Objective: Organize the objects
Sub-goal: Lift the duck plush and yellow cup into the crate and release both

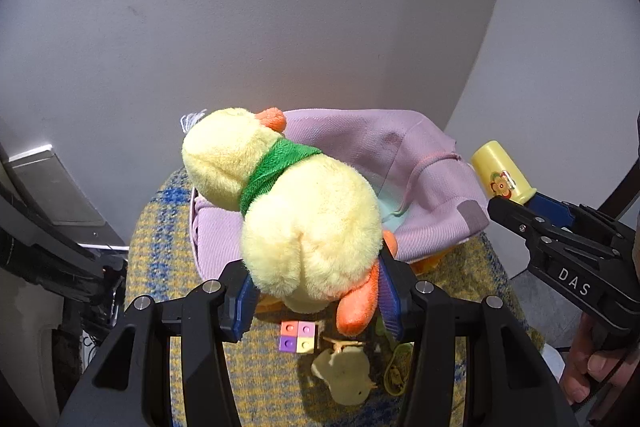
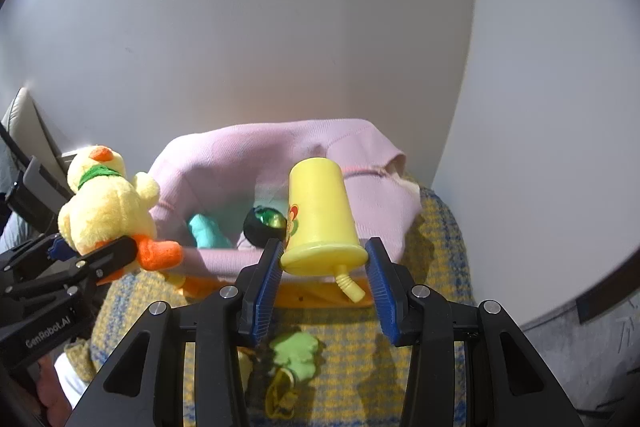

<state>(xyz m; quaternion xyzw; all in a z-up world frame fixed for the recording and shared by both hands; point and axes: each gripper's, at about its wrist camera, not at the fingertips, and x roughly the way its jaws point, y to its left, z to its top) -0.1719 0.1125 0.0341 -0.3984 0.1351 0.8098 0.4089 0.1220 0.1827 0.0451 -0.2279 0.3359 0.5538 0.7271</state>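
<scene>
Step in hand, as judged: deposit of two held toys into the lilac fabric-lined basket [image 2: 280,147] on the blue-and-yellow woven cloth [image 1: 248,379]. Left gripper [image 1: 316,291]: pads closed on the rump of the plush duck [image 1: 296,203], which hangs above the basket's near-left rim. Right gripper [image 2: 324,267]: pads pressed to the flared rim of the yellow plastic cup [image 2: 320,211], held upside down over the basket's front edge, its ribbed straw [image 2: 349,285] pointing toward the camera. Advice: carry each item clear past the soft rim before parting the pads, duck first toward the free left interior, cup lowered rather than dropped so it does not roll or strike the contents. Materials: duck, long pale-yellow pile, orange felt-like beak and feet, green terry scarf [image 1: 276,167], compressible; cup, smooth rigid tapered plastic with flower print, likely slippery at the rim. Already in basket: teal soft toy [image 2: 206,229]; black ball with green glint [image 2: 264,223]. Remaining on cloth: four-colour studded block [image 1: 298,336]; flat pale chick shape [image 1: 344,373]; green plush piece [image 2: 298,351].
</scene>
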